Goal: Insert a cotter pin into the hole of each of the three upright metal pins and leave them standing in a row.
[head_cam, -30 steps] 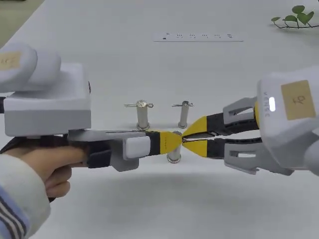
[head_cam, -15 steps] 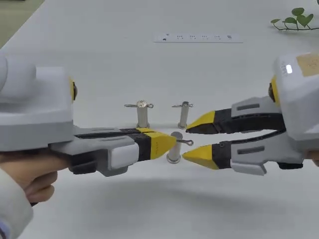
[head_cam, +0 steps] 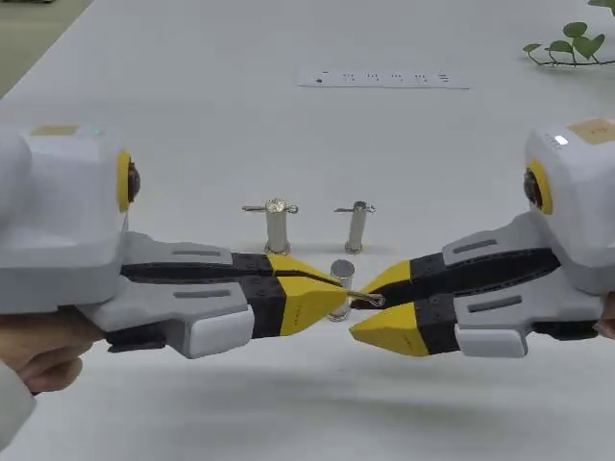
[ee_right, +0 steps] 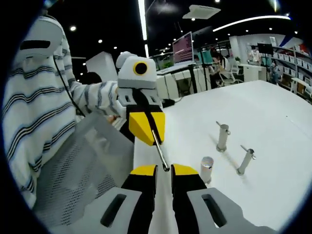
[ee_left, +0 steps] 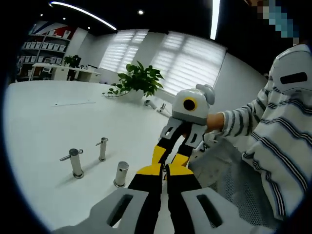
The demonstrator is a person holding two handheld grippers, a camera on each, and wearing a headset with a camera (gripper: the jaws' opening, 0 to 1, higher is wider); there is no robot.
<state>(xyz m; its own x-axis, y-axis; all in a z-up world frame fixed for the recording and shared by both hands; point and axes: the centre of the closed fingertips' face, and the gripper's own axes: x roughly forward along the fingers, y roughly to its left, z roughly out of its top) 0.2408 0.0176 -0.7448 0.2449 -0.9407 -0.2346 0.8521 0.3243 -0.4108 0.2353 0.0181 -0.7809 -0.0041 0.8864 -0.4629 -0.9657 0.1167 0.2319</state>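
The left gripper point(head_cam: 332, 291) was clenched on one end of the cotter pin point(head_cam: 363, 297), which hung level in the air just to the right of the bare metal pin point(head_cam: 341, 272), the nearest of the three on the workbench point(head_cam: 192, 125). The right gripper point(head_cam: 370, 305) had its jaws slightly apart around the other, seemingly looped end, not pinching it. The far left metal pin point(head_cam: 278, 227) and far right metal pin point(head_cam: 356, 227) each carried a cotter pin. The held one looked light, thin, stiff and slick, likely to swivel in a loose pinch; a firm hold across the looped head would probably leave its legs free for the hole
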